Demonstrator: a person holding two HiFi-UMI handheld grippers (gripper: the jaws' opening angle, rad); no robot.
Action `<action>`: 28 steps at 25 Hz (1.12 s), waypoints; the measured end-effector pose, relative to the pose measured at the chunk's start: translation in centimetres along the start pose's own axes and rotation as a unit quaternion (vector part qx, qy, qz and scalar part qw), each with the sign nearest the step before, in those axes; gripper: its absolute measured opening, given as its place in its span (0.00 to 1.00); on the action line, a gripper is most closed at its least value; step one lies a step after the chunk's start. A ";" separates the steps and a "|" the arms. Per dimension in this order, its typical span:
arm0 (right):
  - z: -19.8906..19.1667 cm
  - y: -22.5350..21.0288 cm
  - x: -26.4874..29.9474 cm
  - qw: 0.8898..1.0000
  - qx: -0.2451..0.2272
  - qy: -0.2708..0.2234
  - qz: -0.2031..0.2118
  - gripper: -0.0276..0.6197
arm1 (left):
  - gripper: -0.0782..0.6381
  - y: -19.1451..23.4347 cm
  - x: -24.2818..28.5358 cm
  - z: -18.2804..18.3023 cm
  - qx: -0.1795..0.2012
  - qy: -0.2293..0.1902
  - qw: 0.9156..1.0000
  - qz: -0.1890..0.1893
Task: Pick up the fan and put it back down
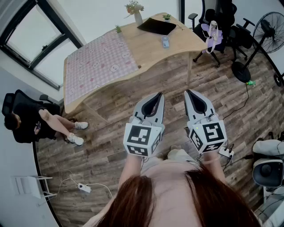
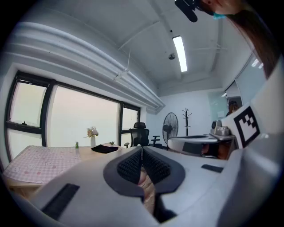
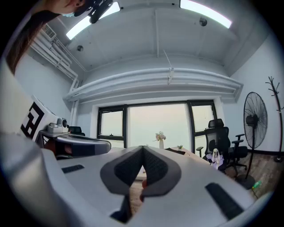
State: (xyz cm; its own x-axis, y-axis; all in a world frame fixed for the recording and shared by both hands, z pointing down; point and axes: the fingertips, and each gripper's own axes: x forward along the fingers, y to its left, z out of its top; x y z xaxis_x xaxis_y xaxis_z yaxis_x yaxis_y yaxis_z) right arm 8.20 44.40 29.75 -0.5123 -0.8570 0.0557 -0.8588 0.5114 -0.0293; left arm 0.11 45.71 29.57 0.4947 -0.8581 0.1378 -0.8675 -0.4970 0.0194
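A black pedestal fan [image 1: 265,27] stands on the wood floor at the far right, its round base [image 1: 242,71] beside the office chairs. It also shows in the left gripper view as the fan [image 2: 170,126] and in the right gripper view as the fan [image 3: 254,119], far from both jaws. My left gripper [image 1: 157,95] and right gripper [image 1: 188,92] are held side by side in front of me, roughly level, well short of the fan. Both are shut with nothing between the jaws, seen close up as the left gripper [image 2: 141,148] and the right gripper [image 3: 143,148].
A wooden table [image 1: 151,51] ahead carries a pink checked cloth [image 1: 97,62], a black mat [image 1: 156,25] and a flower vase [image 1: 135,11]. Black office chairs [image 1: 222,20] stand by the fan. A person sits at the left [image 1: 31,119]. Power strips [image 1: 84,188] lie on the floor.
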 end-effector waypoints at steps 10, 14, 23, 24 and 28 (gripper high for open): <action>-0.7 -3.4 0.5 1.000 0.006 0.007 0.013 0.04 | 0.13 -1.8 3.8 -0.1 0.001 0.002 1.000 0.000; -1.2 -5.3 0.2 1.000 0.008 0.010 0.018 0.04 | 0.13 -3.1 5.2 -0.3 0.000 0.005 1.000 0.007; -2.0 -8.0 1.1 0.999 0.024 0.021 0.030 0.04 | 0.13 -4.3 7.8 -0.6 -0.005 0.013 1.000 0.012; -2.1 -8.2 1.5 0.999 0.026 0.024 0.030 0.04 | 0.13 -4.0 8.1 -0.5 -0.005 0.014 1.000 0.013; -2.3 -8.9 3.1 0.999 0.025 0.028 0.030 0.04 | 0.13 -2.7 9.3 -0.3 -0.005 0.013 1.000 0.020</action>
State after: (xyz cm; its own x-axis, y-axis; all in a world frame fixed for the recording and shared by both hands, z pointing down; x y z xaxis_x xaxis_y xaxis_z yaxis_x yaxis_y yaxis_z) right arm 14.24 37.33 32.51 -0.5626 -0.8197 0.1082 -0.8267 0.5563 -0.0839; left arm 7.02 39.06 31.09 0.4586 -0.8733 0.1641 -0.8869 -0.4614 0.0231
